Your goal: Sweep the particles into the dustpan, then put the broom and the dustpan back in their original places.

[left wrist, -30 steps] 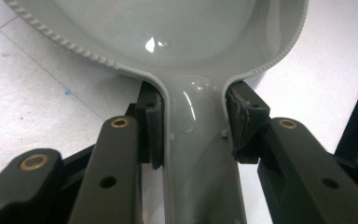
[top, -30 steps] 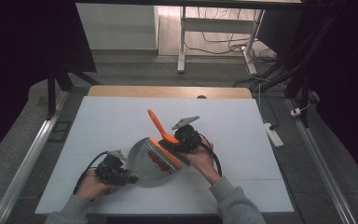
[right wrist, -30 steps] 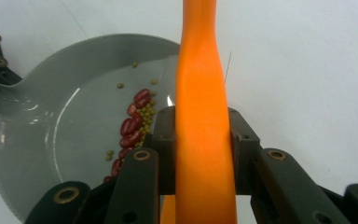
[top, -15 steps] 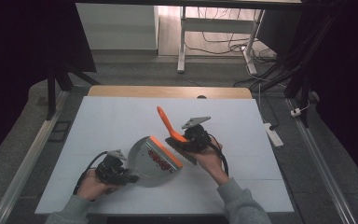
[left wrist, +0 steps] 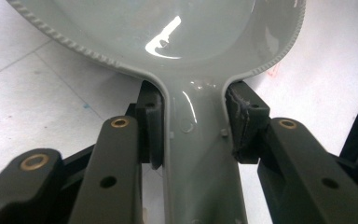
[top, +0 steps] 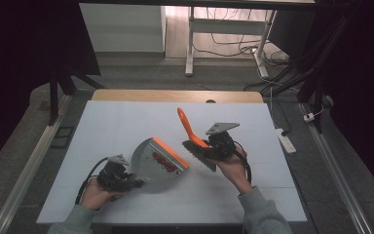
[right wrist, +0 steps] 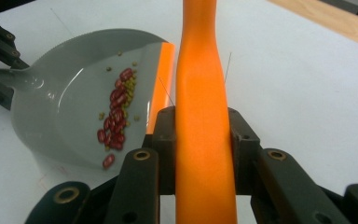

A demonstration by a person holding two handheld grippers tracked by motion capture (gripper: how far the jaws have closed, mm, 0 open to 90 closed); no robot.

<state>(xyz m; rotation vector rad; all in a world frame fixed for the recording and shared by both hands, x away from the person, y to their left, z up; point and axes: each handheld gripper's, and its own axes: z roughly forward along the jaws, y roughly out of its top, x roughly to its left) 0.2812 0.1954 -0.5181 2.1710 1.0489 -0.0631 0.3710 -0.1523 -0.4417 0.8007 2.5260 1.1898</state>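
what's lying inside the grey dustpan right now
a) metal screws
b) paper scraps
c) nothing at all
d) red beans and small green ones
d: the right gripper view shows red beans and small green ones lying in the grey dustpan.

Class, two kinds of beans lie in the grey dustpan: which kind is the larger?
The red beans, oblong and heaped in a streak down the middle of the dustpan, are larger; the yellow-green ones are small, round and scattered around them.

Grey floor (top: 126,73), dark curtained surroundings
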